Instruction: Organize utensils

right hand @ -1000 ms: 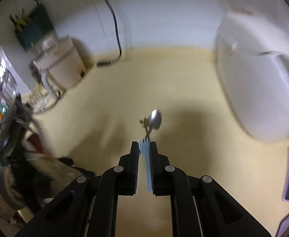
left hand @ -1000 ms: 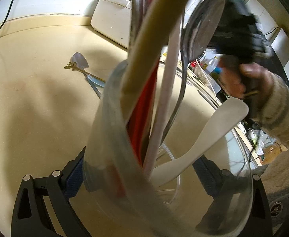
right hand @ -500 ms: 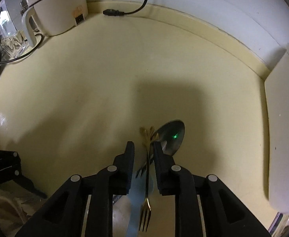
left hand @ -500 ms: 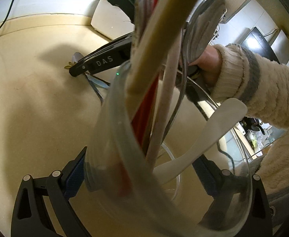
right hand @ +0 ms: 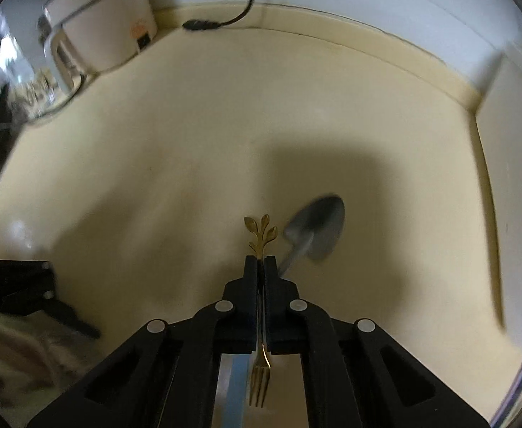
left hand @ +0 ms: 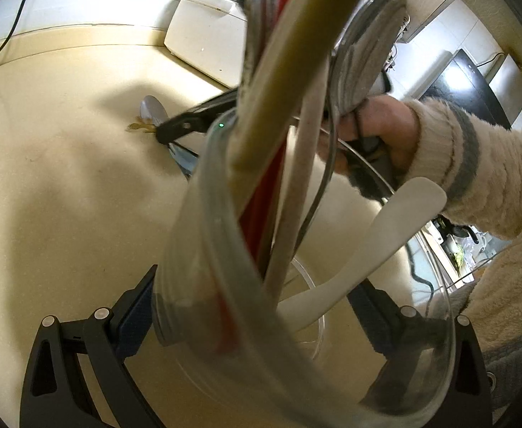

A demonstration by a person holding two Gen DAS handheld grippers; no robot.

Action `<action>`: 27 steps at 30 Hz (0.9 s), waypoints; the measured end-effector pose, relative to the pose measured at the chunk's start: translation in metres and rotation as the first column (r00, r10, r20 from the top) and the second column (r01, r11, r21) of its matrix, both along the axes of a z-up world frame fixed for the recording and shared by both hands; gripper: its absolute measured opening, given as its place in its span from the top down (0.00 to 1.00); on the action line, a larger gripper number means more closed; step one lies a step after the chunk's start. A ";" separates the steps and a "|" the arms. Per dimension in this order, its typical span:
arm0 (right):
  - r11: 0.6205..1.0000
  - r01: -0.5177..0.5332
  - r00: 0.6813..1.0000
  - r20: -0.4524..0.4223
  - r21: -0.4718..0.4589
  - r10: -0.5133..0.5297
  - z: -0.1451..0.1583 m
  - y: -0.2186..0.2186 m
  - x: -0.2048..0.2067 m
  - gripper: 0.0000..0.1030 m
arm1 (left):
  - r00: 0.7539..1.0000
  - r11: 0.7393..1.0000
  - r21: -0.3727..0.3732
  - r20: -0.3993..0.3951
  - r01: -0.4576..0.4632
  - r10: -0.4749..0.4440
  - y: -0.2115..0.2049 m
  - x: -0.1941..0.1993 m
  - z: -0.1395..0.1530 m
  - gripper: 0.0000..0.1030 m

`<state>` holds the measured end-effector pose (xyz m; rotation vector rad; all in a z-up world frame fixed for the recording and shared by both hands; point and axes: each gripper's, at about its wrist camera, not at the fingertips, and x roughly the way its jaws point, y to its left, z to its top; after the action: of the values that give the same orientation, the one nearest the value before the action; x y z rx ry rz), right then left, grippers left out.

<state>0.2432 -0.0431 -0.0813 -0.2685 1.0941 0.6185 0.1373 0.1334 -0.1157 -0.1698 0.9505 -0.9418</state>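
Right gripper is pinching the gold fork by its thin handle, jaws having just closed on it; leaf-shaped handle end is sticking out past the tips, tines pointing back toward the camera. Fork is lying out in the middle of the counter, far from every edge. One silver spoon is lying just beside the fork on the right, bowl pointing toward the back edge. One blue-handled utensil is showing under the jaws; cannot tell what kind. Open bare counter is running left, ahead and right of the tips up to the raised back edge.

Left gripper is standing wide, its pads clamping the clear glass jar. Jar is holding one white spatula, one wooden handle, one red handle, one ladle, a few more blurred. One white appliance is sitting in the back corner.
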 end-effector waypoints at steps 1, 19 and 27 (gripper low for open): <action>1.000 0.009 1.000 -0.014 0.025 -0.009 0.001 -0.004 -0.001 0.97 | 1.000 1.000 0.000 0.000 0.000 0.000 0.000 0.000 0.000 0.05; 0.886 0.121 0.993 -0.042 0.448 -0.115 0.056 -0.074 -0.017 0.97 | 1.000 1.000 0.000 0.000 0.000 0.000 0.000 0.000 0.000 0.05; 0.956 0.111 0.994 -0.015 0.271 -0.111 0.041 -0.061 -0.007 0.95 | 1.000 1.000 0.000 0.000 0.000 0.000 0.001 0.000 0.000 0.05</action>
<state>0.2359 -0.1036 -0.0406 0.0307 1.0029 0.6593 0.1375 0.1340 -0.1155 -0.1702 0.9508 -0.9425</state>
